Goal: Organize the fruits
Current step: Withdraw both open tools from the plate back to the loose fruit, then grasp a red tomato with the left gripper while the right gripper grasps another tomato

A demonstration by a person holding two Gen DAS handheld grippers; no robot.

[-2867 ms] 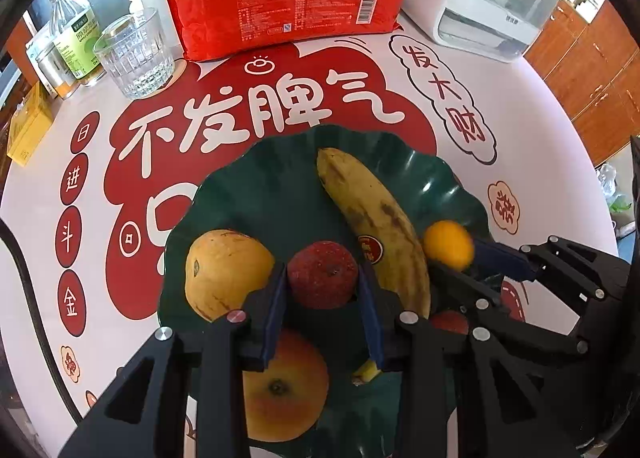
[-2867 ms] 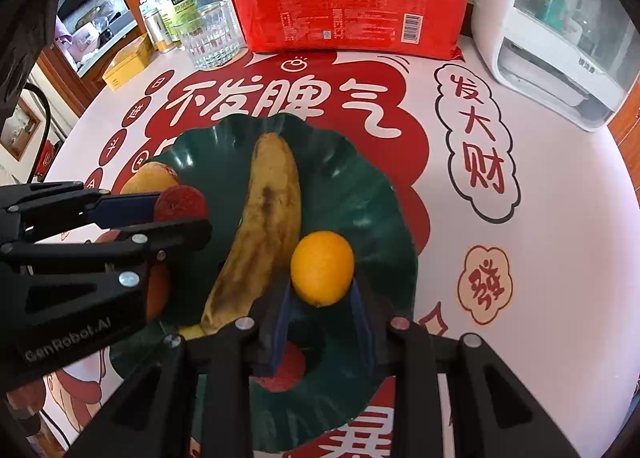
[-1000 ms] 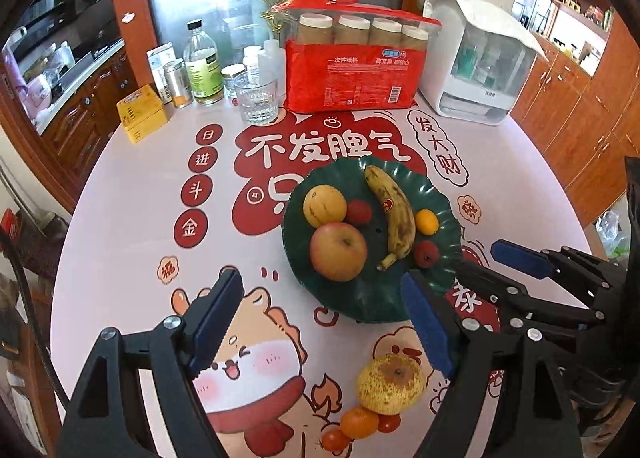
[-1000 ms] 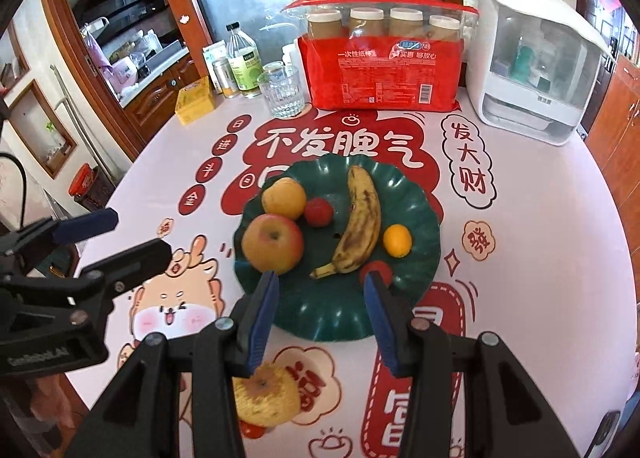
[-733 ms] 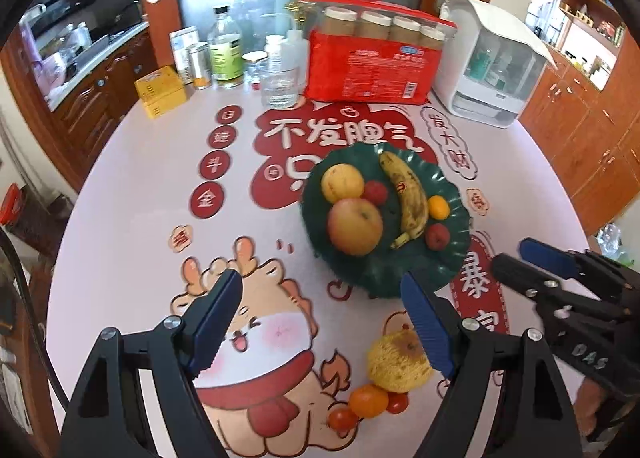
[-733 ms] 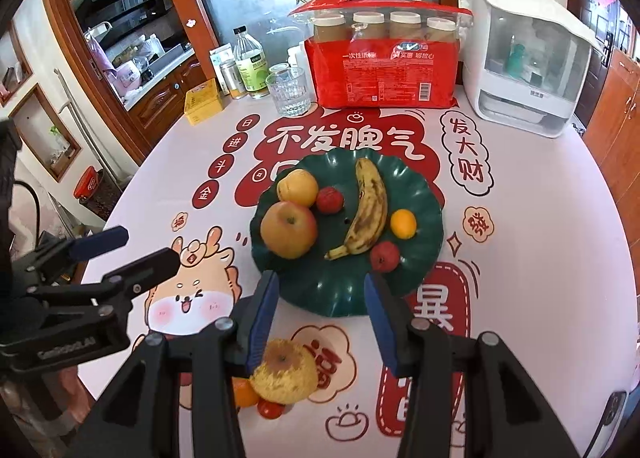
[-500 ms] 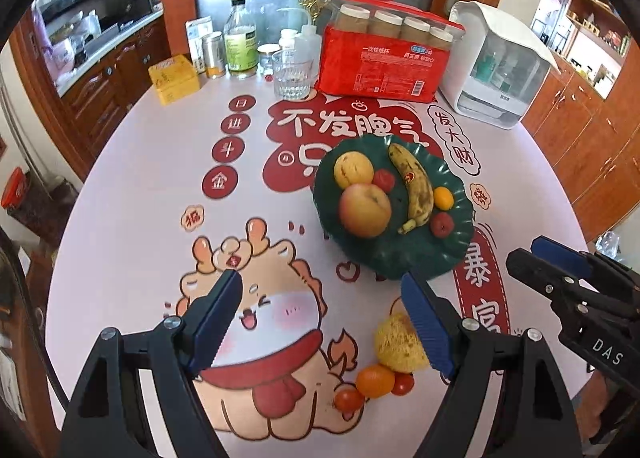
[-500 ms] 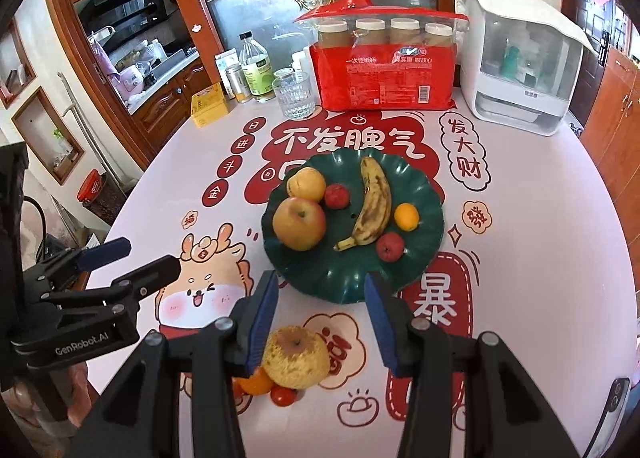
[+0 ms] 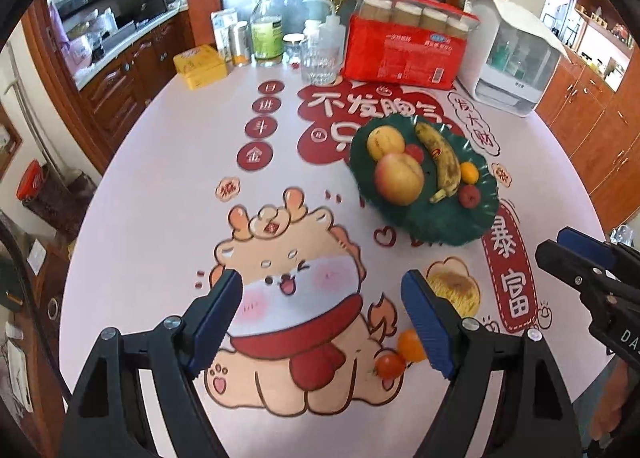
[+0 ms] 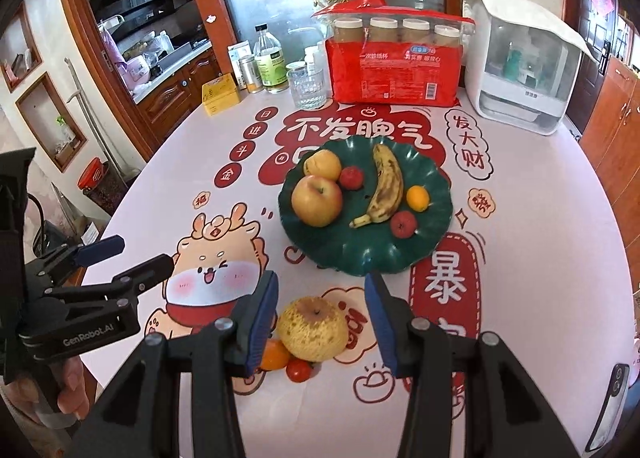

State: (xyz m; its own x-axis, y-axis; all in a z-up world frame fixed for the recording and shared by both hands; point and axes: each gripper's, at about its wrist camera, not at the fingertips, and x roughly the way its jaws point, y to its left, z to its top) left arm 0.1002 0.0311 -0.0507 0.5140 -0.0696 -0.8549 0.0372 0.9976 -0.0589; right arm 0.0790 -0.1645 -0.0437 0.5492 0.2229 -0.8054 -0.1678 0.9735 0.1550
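Observation:
A dark green plate (image 10: 432, 234) holds an apple (image 10: 317, 199), a yellow fruit (image 10: 322, 164), a banana (image 10: 386, 187), a small orange (image 10: 417, 198) and two small red fruits (image 10: 403, 223). In front of the plate on the table lie a rough yellow pear (image 10: 313, 328), a small orange fruit (image 10: 275, 354) and a cherry tomato (image 10: 299, 370). My right gripper (image 10: 322, 318) is open and empty, above the pear. My left gripper (image 9: 320, 320) is open wide and empty, left of the pear (image 9: 456, 290). The plate (image 9: 448, 230) also shows in the left wrist view.
At the table's back stand a red pack of cups (image 10: 394, 61), a glass (image 10: 307, 87), bottles (image 10: 272, 61), a yellow box (image 10: 220, 99) and a white appliance (image 10: 524, 61). A phone (image 10: 610, 406) lies at the right edge. Wooden cabinets surround the table.
Both grippers have let go of fruit on the plate and pulled back and up. The three loose fruits in front of the plate have come into view.

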